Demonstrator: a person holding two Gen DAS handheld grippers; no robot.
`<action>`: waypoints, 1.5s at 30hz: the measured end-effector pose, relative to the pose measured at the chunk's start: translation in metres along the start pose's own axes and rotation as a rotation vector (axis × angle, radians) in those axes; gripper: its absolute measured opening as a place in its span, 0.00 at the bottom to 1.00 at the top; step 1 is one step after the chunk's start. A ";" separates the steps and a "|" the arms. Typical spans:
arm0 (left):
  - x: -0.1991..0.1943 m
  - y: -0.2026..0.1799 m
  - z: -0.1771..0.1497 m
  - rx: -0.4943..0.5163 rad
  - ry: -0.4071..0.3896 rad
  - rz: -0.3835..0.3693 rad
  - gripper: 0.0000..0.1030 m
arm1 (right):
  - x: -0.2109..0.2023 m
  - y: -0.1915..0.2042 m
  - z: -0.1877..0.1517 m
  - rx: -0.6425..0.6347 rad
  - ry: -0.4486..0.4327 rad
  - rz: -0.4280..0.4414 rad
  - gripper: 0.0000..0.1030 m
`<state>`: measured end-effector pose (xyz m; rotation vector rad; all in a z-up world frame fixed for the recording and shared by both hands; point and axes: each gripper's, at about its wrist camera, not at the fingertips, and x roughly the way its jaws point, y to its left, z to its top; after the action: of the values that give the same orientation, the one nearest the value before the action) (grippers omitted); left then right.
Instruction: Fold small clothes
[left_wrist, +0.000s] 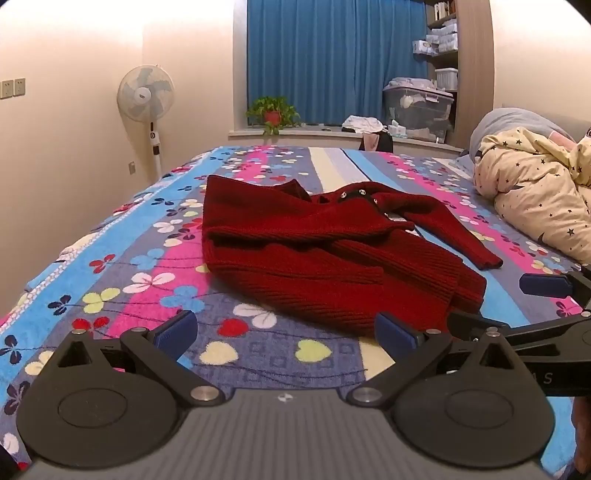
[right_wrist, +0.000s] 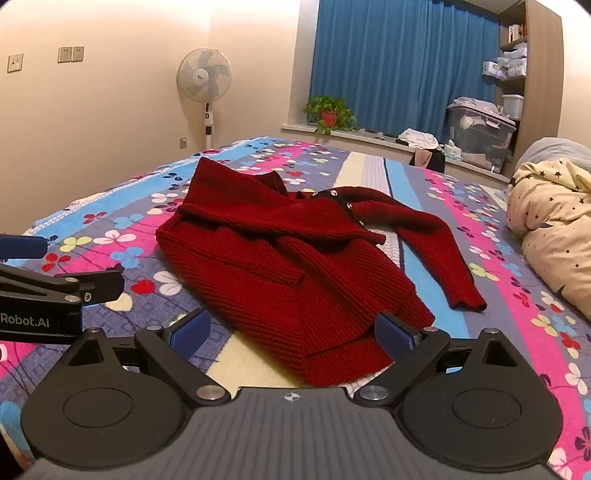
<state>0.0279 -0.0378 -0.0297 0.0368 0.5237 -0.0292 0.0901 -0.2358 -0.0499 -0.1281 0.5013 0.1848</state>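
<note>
Nearest, the left gripper (left_wrist: 284, 332) and right gripper (right_wrist: 293, 332) hover spread wide and empty just short of the red knit cardigan's (right_wrist: 280, 266) hem. The cardigan lies mid-bed on the flowered bedspread (left_wrist: 140, 266), one sleeve (right_wrist: 436, 254) stretched toward the bed's right edge, the other folded across the body. Thick ribbed wool, it should be soft, limp and fairly light, with good friction; the hem corners or sleeve cuff look like sound holds. Beyond, a star-print quilt (left_wrist: 535, 199) sits bunched at the right edge.
</note>
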 end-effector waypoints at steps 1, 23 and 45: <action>0.000 0.000 -0.001 0.000 0.001 0.000 0.99 | 0.000 0.000 0.000 -0.002 0.000 -0.001 0.93; 0.001 0.000 -0.001 -0.003 0.004 0.001 0.99 | 0.002 0.002 0.001 -0.008 0.000 -0.003 0.93; 0.001 -0.003 -0.005 0.010 0.008 0.000 0.99 | 0.001 0.010 -0.004 -0.127 -0.095 -0.018 0.93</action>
<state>0.0265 -0.0406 -0.0344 0.0467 0.5318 -0.0317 0.0869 -0.2262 -0.0547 -0.2466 0.3937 0.2045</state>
